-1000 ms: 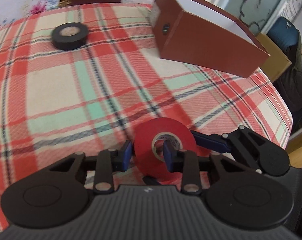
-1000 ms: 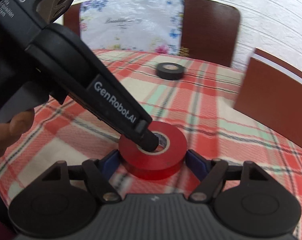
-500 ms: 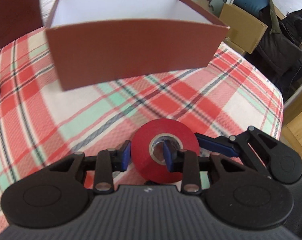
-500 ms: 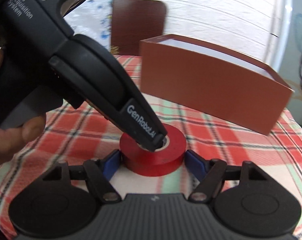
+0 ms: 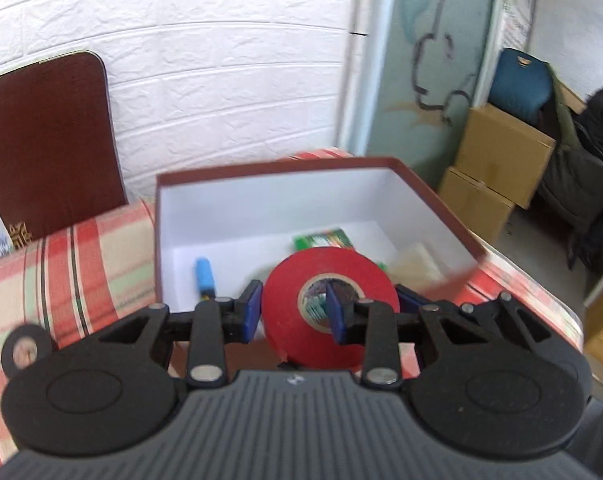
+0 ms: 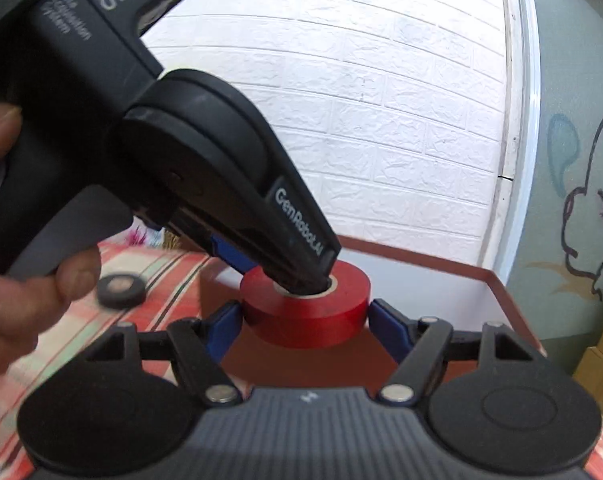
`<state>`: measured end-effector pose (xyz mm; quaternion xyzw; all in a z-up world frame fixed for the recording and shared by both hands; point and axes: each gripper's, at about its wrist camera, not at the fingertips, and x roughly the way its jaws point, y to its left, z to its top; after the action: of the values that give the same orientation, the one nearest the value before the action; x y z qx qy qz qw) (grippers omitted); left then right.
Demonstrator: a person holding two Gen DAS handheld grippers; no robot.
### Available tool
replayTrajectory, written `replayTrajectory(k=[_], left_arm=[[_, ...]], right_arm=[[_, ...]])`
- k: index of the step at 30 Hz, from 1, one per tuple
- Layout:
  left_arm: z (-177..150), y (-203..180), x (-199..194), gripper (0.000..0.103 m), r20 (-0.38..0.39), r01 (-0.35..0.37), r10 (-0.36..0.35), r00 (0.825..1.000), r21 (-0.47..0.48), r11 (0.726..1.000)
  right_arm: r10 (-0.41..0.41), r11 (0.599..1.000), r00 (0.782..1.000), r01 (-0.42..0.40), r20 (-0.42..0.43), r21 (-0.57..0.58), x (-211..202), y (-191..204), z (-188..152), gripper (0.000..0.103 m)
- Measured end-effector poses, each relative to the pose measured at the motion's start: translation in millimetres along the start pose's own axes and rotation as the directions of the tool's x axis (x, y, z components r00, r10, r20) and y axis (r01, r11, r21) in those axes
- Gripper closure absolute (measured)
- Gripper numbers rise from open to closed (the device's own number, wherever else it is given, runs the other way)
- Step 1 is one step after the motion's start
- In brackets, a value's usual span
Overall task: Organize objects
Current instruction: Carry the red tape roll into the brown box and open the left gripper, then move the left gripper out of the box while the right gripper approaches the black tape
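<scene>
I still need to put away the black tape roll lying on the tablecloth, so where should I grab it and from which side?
The black tape roll lies flat on the plaid tablecloth, hole up. Come from above and close the jaws across its outer rim, or pinch one wall through the hole, as the left gripper does on the red tape roll. The flat pose leaves both open.

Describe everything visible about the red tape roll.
The red tape roll is a glossy ring of red tape, plastic by the look, wound on a pale core. It is held off the table by both grippers at the near edge of the open brown box. The left gripper pinches its wall, with one pad inside the core and one outside. The right gripper clamps its outer rim from both sides. In the right wrist view it lies nearly flat. Nothing else touches it.
</scene>
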<state>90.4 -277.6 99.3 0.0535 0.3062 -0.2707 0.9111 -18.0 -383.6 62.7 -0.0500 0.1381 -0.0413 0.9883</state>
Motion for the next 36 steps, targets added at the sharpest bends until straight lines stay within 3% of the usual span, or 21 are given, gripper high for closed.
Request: replayTrajectory(k=[3,7,10,20,24,25,36], left_arm=[[12,6,27,0.066,0.006,-0.046,0.046,0.999,0.006,0.999],[14,16,42,0.064,-0.015,-0.108,0.108,0.994,-0.031,0.994],[9,18,32,0.057,0.004,-0.100,0.100,0.995,-0.026,0.995],[-33,-1,-22,0.050,0.051,-0.113,0.112,0.992,0.027,0.993],[-48,-6,-43,0.049,0.060,-0.125,0.123,0.991,0.038,0.991],[-53,-6,-46,0.048,0.054,-0.137,0.134,0.989,0.044,0.990],[-105,11,-57,0.045,-0.083,-0.213,0.216,0.973,0.039,0.976]], right_arm=[[-0.013,0.999,1.000,0.013,-0.014,0.038,36,-4,6,0.030],[-0.066,0.998,0.997,0.066,-0.029,-0.002,68,2,8,0.028],[-0.066,0.998,0.998,0.066,-0.011,0.021,58,3,4,0.025],[-0.088,0.988,0.996,0.086,0.012,0.128,-18,16,-23,0.019],[-0.063,0.985,0.997,0.069,-0.046,0.158,-44,27,-48,0.019],[-0.056,0.985,0.996,0.067,-0.069,0.162,-33,25,-52,0.019],[-0.013,0.970,0.974,0.067,-0.226,0.232,-33,22,-67,0.019]])
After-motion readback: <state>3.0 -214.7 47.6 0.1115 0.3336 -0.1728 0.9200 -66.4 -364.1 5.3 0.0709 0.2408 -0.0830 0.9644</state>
